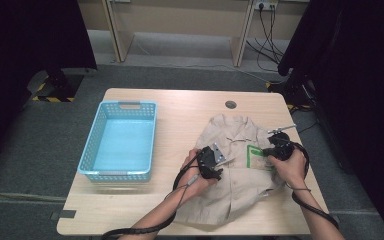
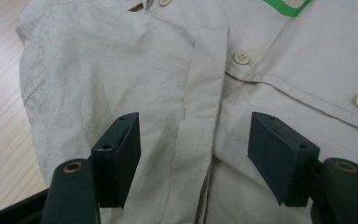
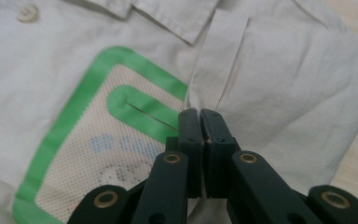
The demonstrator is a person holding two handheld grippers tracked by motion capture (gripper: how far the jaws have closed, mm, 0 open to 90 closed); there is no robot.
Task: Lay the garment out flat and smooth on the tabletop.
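- Sitting at the left of the table (image 1: 130,210), the basket (image 1: 121,141) holds nothing, its blue floor bare; my guess is it waits there for the shirt (image 1: 230,170) once that is folded.
- Hovering over the shirt's middle, the left gripper (image 1: 211,162) has its jaws spread wide, one to each side of the placket (image 2: 200,116), with nothing between the pads; it looks lined up to pinch that strip.
- Lying flat and face up on the right half of the table, the shirt is well apart from the basket; collar away from the person, hem near the front edge.
- Pressed down beside the green badge (image 3: 102,126), the right gripper (image 3: 200,116) has its jaws clenched together; whether cloth is nipped at the tips I cannot tell; it seems meant to pin that side.
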